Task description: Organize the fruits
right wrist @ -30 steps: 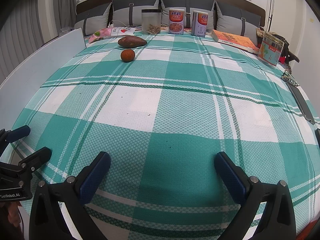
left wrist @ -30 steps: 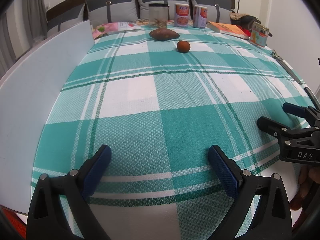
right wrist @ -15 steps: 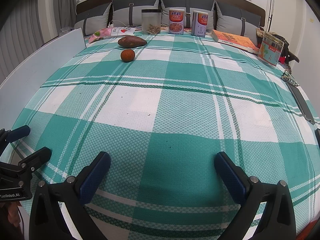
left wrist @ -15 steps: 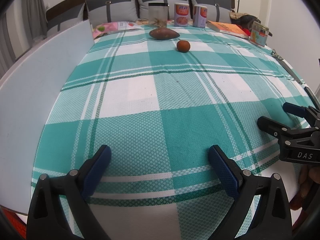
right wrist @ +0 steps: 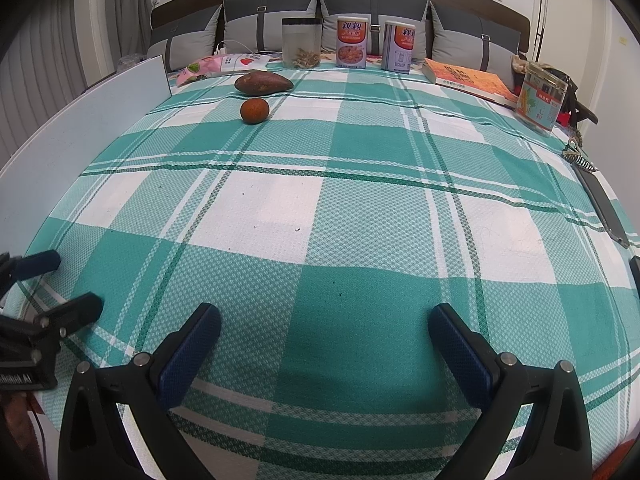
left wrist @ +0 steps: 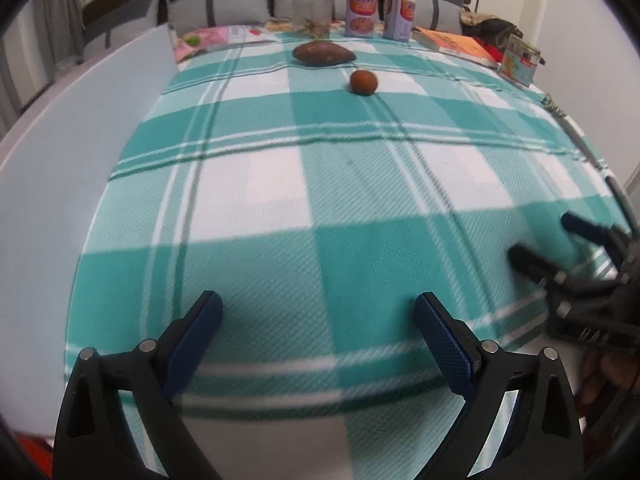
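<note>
Teal-and-white checked cloth (right wrist: 320,208) is covering the bed, and both grippers are hovering low over its near edge with nothing between their fingers; the left gripper (left wrist: 318,322) is showing its blue pads spread wide, and the right gripper (right wrist: 325,332) is likewise gaping wide and empty; each is also peeking into the other's view at the side. Both fruits are lying far off toward the headboard: a small round orange fruit (right wrist: 254,111) is sitting on the cloth, and just behind it, near but apparently not touching, an elongated brown fruit (right wrist: 263,83) is lying on its side. Beyond them a clear jar (right wrist: 301,43), two printed cans (right wrist: 352,43) and an orange book (right wrist: 468,79) are standing along the pillows, well apart from the grippers. Judging by this, the task is only beginning, with the reach not yet made; the next move is probably calling for a long forward travel of one gripper toward the round fruit, fingers kept wide, then a level descent so the pads straddle it; being round, it may be rolling away if nudged on the soft bed.
</note>
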`<action>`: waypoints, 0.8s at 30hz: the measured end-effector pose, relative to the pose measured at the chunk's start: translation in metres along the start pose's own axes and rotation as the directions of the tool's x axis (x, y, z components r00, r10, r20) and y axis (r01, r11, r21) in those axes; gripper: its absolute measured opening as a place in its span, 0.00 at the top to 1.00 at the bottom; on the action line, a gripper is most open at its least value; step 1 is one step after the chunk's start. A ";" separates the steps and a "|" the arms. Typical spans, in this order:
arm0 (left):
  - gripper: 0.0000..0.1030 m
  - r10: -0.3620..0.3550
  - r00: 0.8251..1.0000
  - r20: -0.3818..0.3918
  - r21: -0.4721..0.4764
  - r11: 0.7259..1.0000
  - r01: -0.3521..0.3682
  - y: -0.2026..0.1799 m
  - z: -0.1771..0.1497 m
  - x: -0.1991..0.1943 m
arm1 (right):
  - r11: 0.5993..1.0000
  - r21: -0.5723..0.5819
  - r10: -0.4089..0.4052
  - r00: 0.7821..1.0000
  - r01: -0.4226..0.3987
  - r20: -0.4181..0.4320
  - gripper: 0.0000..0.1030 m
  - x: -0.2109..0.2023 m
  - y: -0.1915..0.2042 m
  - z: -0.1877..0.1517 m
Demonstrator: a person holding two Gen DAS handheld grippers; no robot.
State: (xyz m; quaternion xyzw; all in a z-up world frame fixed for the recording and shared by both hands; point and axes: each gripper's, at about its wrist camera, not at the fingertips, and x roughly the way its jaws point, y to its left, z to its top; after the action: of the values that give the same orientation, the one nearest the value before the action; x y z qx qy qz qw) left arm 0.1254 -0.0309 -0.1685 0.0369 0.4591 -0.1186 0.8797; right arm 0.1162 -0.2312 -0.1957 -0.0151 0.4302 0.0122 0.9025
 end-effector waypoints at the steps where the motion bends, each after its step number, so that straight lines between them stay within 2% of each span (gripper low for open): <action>1: 0.05 -0.023 1.000 0.016 0.002 1.000 0.023 -0.001 0.011 -0.001 | 1.000 0.001 -0.002 1.000 0.002 0.000 0.00 0.000 0.000 0.000; 3: 0.05 -0.050 0.997 0.059 0.022 0.999 0.049 -0.007 0.042 -0.001 | 1.000 0.002 -0.004 1.000 0.004 -0.002 0.00 0.000 0.000 0.000; 5: 0.05 -0.094 0.993 0.071 0.021 0.995 0.093 -0.013 0.076 0.007 | 1.000 0.003 -0.005 1.000 0.005 -0.003 0.00 0.000 -0.001 0.001; 7: 0.05 -0.173 0.984 0.043 -0.024 0.984 0.175 -0.016 0.111 0.030 | 1.000 0.003 -0.005 1.000 0.005 -0.003 0.00 0.000 -0.001 0.001; 8: 0.06 -0.184 0.982 0.029 -0.049 0.981 0.185 -0.017 0.123 0.042 | 1.000 0.003 -0.005 1.000 0.005 -0.003 0.00 0.000 -0.001 0.001; 11: 0.07 -0.155 0.988 0.019 -0.089 0.984 0.157 -0.021 0.149 0.080 | 1.000 0.004 -0.006 1.000 0.006 -0.006 0.00 0.000 -0.001 0.001; 15: 0.10 -0.082 0.996 0.034 -0.046 0.995 0.083 -0.038 0.167 0.110 | 1.000 0.004 -0.006 1.000 0.006 -0.009 0.00 0.000 -0.002 0.002; 16: 0.15 -0.064 0.997 0.042 -0.036 0.997 0.066 -0.041 0.169 0.114 | 1.000 0.005 -0.007 1.000 0.007 -0.010 0.00 0.000 -0.001 0.002; 18: 0.48 -0.038 0.999 0.034 -0.029 0.999 0.039 -0.043 0.174 0.124 | 1.000 0.004 -0.007 1.000 0.007 -0.012 0.00 0.000 -0.002 0.002; 19: 0.52 -0.016 0.999 0.041 -0.027 0.999 0.017 -0.043 0.176 0.125 | 1.000 0.003 -0.006 1.000 0.006 -0.012 0.00 0.000 -0.002 0.002; 20: 0.71 -0.004 0.998 0.061 -0.024 1.000 0.005 -0.042 0.175 0.124 | 1.000 0.003 -0.006 1.000 0.006 -0.013 0.00 0.000 -0.002 0.002; 24: 0.72 -0.021 0.996 0.081 -0.056 0.998 0.026 -0.030 0.168 0.108 | 1.000 0.003 -0.005 1.000 0.005 -0.014 0.00 0.001 -0.002 0.002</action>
State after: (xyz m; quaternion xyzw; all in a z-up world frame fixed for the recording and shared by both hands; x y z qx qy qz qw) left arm 0.3115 -0.1078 -0.1590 0.0018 0.4269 -0.1171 0.8967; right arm 0.1185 -0.2326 -0.1946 -0.0152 0.4365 0.0091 0.8995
